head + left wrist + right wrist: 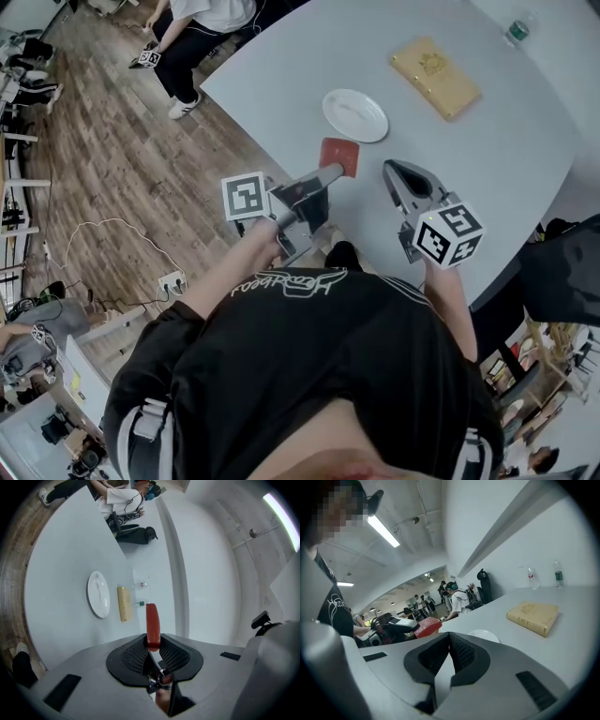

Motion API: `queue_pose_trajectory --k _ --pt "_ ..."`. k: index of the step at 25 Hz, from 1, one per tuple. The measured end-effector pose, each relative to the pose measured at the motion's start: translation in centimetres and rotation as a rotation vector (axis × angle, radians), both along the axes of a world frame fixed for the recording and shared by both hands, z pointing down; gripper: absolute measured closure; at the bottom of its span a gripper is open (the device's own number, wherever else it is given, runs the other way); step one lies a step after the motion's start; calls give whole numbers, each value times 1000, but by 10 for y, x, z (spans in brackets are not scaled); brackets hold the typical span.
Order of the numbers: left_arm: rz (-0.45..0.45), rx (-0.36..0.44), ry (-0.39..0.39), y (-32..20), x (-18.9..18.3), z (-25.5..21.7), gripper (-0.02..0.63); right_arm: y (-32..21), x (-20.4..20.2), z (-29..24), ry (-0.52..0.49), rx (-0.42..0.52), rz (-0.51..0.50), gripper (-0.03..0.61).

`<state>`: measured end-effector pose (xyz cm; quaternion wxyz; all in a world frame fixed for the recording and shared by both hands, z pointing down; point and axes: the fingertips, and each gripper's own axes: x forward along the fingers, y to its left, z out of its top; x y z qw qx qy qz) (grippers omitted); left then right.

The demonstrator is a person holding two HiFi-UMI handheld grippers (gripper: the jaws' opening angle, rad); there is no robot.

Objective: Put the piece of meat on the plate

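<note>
Over the near edge of the tabletop (pixel 511 159), left gripper (pixel 153 645) level, jaws clamped on one end of the red meat (pixel 152 620), the slab on edge and sticking out past the tips, clear of the surface. Just beyond the meat, white plate (pixel 355 114) lying flat. Past the plate, tan book (pixel 435 77); bottle (pixel 517 31) near the far edge. To the right, right gripper (pixel 450 641) tilted slightly down, jaws pressed together on nothing, hovering above the tabletop beside the left gripper.
</note>
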<state>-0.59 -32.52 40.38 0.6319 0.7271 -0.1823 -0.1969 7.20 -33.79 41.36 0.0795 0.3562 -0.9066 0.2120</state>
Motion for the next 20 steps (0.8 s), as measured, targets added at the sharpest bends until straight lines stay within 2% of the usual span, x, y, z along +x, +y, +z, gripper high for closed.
queue_pose_trajectory --k 13,20 --pt "7 -43 -12 -41 14 30 532 -27 12 31 -3 -63 23 572" --pt "2 -38 -33 -60 18 41 532 -33 13 46 -16 -91 38 572"
